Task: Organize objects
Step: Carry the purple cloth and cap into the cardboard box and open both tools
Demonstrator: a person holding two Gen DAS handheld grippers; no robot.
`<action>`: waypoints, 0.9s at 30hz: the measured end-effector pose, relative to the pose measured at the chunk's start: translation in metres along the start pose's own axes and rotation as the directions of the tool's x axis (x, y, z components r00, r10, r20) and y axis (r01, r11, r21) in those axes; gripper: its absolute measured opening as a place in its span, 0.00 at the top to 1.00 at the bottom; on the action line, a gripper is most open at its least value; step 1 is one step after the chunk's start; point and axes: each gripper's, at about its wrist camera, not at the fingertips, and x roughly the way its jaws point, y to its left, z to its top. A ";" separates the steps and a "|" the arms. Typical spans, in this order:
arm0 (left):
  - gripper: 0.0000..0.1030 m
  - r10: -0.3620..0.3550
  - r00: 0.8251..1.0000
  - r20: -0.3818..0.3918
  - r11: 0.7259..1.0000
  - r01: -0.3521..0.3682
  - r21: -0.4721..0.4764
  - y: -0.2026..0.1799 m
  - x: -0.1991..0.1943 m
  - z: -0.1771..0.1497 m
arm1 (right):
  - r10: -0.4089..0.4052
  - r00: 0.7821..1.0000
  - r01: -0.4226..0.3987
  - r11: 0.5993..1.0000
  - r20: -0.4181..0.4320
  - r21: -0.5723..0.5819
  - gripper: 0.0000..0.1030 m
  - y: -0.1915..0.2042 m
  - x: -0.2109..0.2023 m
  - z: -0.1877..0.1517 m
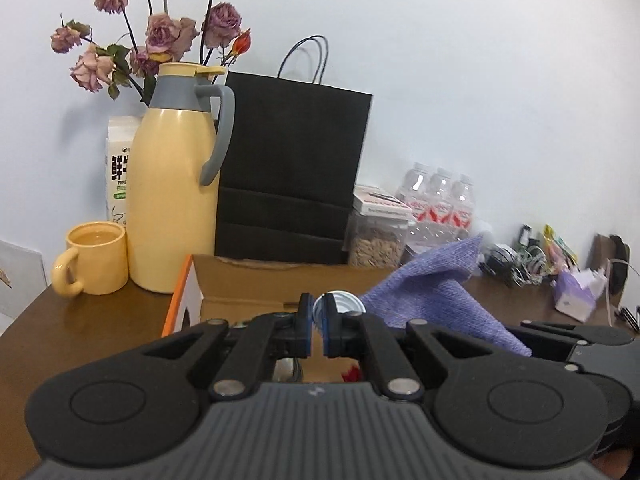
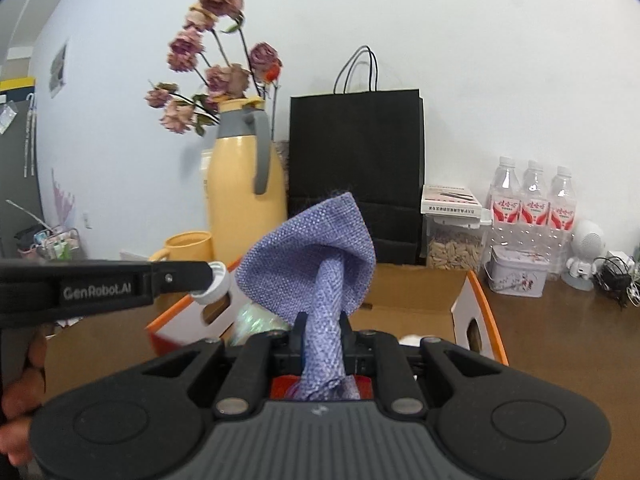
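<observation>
**Both claws loaded over the box**

L wrist view: your left claw (image 1: pixel 316 326) is clamped on a small white-capped bottle (image 1: pixel 338 303), pads nearly together round its neck. It sits above the cardboard box (image 1: pixel 240 280) on the tabletop (image 1: pixel 92 320). Purple cloth (image 1: pixel 436 296) hangs at 2 o'clock from the claw, pinched by your right claw, whose body shows at the right edge. Yellow jug (image 1: pixel 172 184) and mug (image 1: pixel 96 258) at 10 o'clock, black bag (image 1: pixel 292 168) at 12.

R wrist view: your right claw (image 2: pixel 322 336) grips the purple cloth (image 2: pixel 316 248), which bunches upward between the fingers. Left claw (image 2: pixel 208 276) comes in from 9 o'clock, holding the bottle's white cap (image 2: pixel 216 284) over the box (image 2: pixel 416 300). Water bottles (image 2: pixel 532 200) at 2 o'clock.
</observation>
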 end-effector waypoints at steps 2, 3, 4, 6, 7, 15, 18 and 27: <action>0.95 0.001 1.000 -0.005 1.000 -0.001 -0.018 0.003 0.017 0.004 | -0.012 1.000 0.012 1.000 -0.011 0.008 0.89 -0.004 0.022 0.007; 0.95 -0.002 1.000 -0.011 1.000 0.002 -0.028 0.005 0.025 0.005 | -0.019 1.000 0.019 1.000 -0.018 0.019 0.89 -0.007 0.032 0.009; 0.95 -0.005 1.000 -0.019 0.999 0.004 -0.038 0.007 0.032 0.006 | -0.027 0.999 0.028 0.999 -0.025 0.037 0.89 -0.011 0.042 0.010; 0.95 -0.003 0.999 -0.042 0.999 0.001 -0.034 0.008 0.046 0.005 | -0.035 0.998 0.038 0.997 -0.047 0.066 0.89 -0.018 0.059 0.007; 0.95 -0.001 0.999 -0.052 0.999 -0.001 -0.032 0.009 0.052 0.004 | -0.037 0.997 0.041 0.997 -0.062 0.067 0.89 -0.020 0.066 0.005; 0.70 0.022 0.992 -0.122 0.999 -0.026 -0.033 0.019 0.073 -0.007 | -0.099 0.986 0.107 0.993 -0.136 0.054 0.70 -0.029 0.089 -0.011; 0.02 0.053 0.994 -0.093 0.999 -0.054 -0.008 0.017 0.069 -0.008 | -0.140 0.979 0.147 0.988 -0.149 0.039 0.30 -0.030 0.089 -0.013; 0.00 0.102 0.993 -0.056 0.994 -0.104 -0.021 0.018 0.061 -0.003 | -0.171 0.974 0.179 0.983 -0.150 0.044 0.00 -0.032 0.083 -0.009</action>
